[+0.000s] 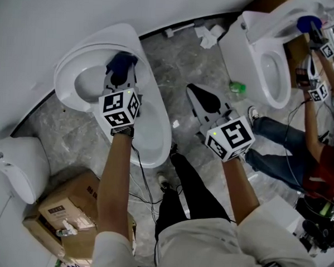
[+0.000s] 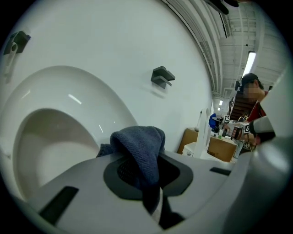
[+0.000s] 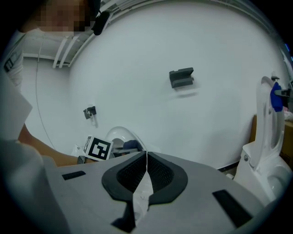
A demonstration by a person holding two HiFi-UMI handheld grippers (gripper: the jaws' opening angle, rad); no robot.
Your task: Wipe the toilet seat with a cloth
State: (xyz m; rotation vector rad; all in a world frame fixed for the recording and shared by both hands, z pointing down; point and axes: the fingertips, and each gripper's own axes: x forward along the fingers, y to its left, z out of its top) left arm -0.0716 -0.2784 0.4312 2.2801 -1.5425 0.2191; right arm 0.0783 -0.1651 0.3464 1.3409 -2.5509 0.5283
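Observation:
A white toilet (image 1: 150, 132) stands against the wall at the left, its oval lid (image 1: 74, 83) raised. My left gripper (image 1: 121, 72) reaches over it, shut on a dark blue cloth (image 1: 122, 62) that bunches at the jaw tips near the foot of the lid. In the left gripper view the cloth (image 2: 139, 148) droops over the left gripper (image 2: 143, 183), with the lid (image 2: 55, 132) behind. My right gripper (image 1: 191, 89) hangs over the floor to the right of the toilet. Its jaws are shut with nothing between them, as the right gripper (image 3: 146, 154) also shows in its own view.
A cardboard box (image 1: 68, 208) lies at the lower left beside a white fixture (image 1: 20, 164). Another toilet (image 1: 266, 57) stands at the right, where another person (image 1: 299, 159) works with grippers. Crumpled paper (image 1: 210, 36) and a green object (image 1: 237, 87) lie on the marble floor. A grey bracket (image 3: 181, 77) sticks out of the wall.

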